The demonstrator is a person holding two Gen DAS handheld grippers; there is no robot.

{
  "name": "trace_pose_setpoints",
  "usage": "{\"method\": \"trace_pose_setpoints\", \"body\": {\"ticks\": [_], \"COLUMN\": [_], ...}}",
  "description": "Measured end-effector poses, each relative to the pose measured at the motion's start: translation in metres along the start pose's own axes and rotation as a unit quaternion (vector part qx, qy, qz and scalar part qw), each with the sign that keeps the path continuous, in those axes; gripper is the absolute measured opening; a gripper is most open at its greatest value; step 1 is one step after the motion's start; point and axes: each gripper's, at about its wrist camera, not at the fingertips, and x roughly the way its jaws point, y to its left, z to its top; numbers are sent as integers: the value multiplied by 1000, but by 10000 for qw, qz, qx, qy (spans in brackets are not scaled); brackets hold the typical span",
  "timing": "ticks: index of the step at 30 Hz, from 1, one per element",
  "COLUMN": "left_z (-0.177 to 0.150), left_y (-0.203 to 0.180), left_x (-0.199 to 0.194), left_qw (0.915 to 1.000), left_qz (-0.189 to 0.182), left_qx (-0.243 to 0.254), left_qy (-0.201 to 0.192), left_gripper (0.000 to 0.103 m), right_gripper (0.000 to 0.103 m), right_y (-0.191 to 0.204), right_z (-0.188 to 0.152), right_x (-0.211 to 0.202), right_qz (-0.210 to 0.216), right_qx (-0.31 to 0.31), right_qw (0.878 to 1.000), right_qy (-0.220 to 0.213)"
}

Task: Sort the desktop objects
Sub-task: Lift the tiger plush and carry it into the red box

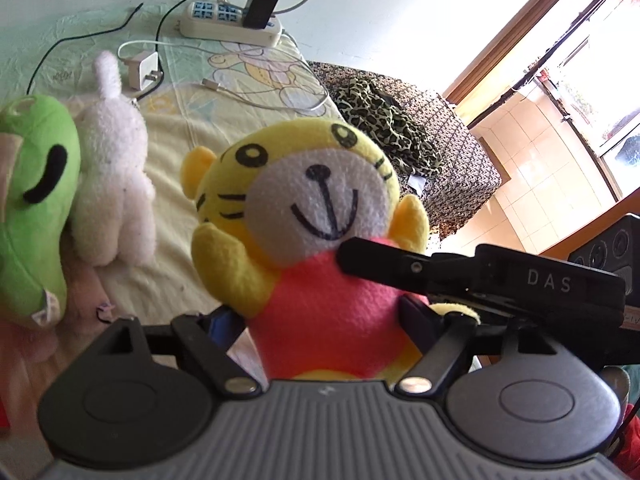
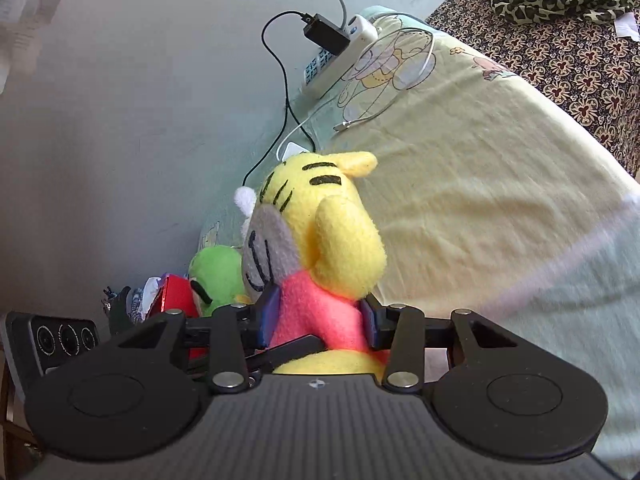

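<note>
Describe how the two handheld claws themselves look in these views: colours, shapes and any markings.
Both claws are matte black. Each has a ribbed grey-black body, two round black discs at its sides and silver pivot pins on angular linkage arms. The left claw and the right claw carry blue pads. White letters "DAS" mark the right claw's finger. No sleeves or hands show.

- power strip point(image 1: 230, 26) white, by the wall, black adapter point(image 1: 260, 6) plugged in, black cable point(image 2: 285, 92) running off it
- white charger brick point(image 1: 144, 70) on the sheet, prongs out
- white cable point(image 1: 276, 92) looped over the cartoon print, loose plug end point(image 2: 348, 124) lying bare
- pale yellow cartoon sheet point(image 2: 500, 152) covers the surface
- floral brown cloth point(image 2: 580, 60) beyond the sheet edge
- leopard-print fabric point(image 1: 384, 120) bunched on the floral cloth
- window frame point(image 1: 532, 32) wood, bright glare
</note>
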Motion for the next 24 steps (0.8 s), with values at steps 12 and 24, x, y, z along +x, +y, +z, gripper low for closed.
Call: {"method": "trace_pose_setpoints", "body": {"ticks": [12, 24], "left_z": [-34, -49], "left_y": [12, 81], "left_x": [-89, -193], "left_qw": [9978, 9914], "left_qz": [-186, -220], "left_qx": [286, 494], "left_qy": [-573, -1193], "left_gripper": [81, 80], "right_gripper": [44, 44], "right_y": [72, 173], "right_z": [-51, -110], "right_x": [-24, 3], "right_qz": [177, 436], "right_qx": [-524, -1077], "right_qw": [9978, 9898], "right_qy": [-377, -828]}}
